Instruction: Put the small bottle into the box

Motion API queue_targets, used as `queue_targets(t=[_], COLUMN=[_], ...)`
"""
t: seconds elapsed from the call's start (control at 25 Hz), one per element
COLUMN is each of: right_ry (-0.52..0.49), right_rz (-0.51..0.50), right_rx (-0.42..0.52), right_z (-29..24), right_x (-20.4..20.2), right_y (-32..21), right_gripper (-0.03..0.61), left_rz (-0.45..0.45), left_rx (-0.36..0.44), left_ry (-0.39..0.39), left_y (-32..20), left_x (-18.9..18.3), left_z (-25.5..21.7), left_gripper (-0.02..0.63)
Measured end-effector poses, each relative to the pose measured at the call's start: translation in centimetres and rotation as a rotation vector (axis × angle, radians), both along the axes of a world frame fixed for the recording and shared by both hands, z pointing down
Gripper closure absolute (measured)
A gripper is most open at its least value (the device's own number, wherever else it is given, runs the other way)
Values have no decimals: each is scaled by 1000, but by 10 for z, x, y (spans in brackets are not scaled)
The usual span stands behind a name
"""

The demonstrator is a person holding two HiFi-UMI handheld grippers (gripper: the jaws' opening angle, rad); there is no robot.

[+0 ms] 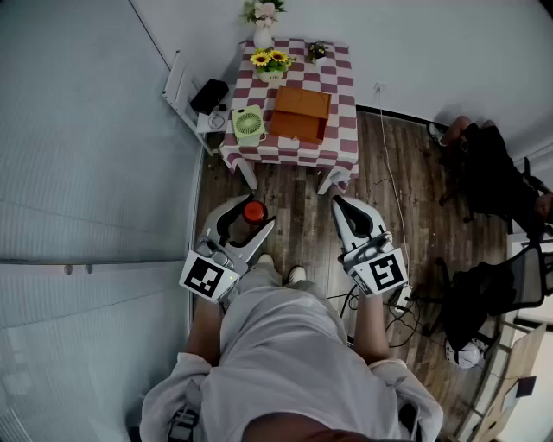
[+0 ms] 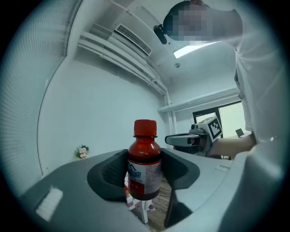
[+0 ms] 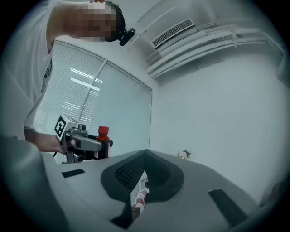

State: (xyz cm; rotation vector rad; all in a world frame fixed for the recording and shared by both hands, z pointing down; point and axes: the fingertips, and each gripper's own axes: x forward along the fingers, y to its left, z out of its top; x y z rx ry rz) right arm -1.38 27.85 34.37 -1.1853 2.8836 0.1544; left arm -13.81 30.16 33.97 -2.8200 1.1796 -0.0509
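Note:
A small dark red bottle [image 2: 144,165] with a red cap and a white label stands upright between the pads of my left gripper [image 2: 144,171], which is shut on it. In the head view the bottle's cap [image 1: 253,211] shows between the left gripper's [image 1: 248,217] jaws, above the wooden floor and short of the table. The orange-brown box [image 1: 300,114] lies on the checkered table [image 1: 337,91] ahead. My right gripper [image 1: 339,204] is held beside the left one, jaws together and nothing in them; its tips [image 3: 144,155] meet. The right gripper view also catches the bottle [image 3: 103,136].
On the table stand a green fan [image 1: 249,123], sunflowers [image 1: 271,60], a white vase of flowers [image 1: 263,15] and a small plant [image 1: 317,50]. A white shelf with a black object [image 1: 209,95] is left of it. Chairs and bags [image 1: 492,181] and cables are at the right.

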Motion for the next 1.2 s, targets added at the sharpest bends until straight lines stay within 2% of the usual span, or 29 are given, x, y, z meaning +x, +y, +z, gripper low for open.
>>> queue_targets(t=[0.2,0.68,1.2], right_ry=[-17,-14,-54], right_rz=[31,12,-6], right_rx=[-5,-7,-49], right_z=[2,-5,11], right_x=[4,-9,22], right_y=[5,3,-2], right_gripper=[577,575,575], left_rz=[20,30,-12], left_rx=[-1,-6,-45], left_ry=[-8,22,-5], left_y=[4,-1,5], left_x=[3,0,15], left_z=[8,3,22], left_gripper=[394,395,394])
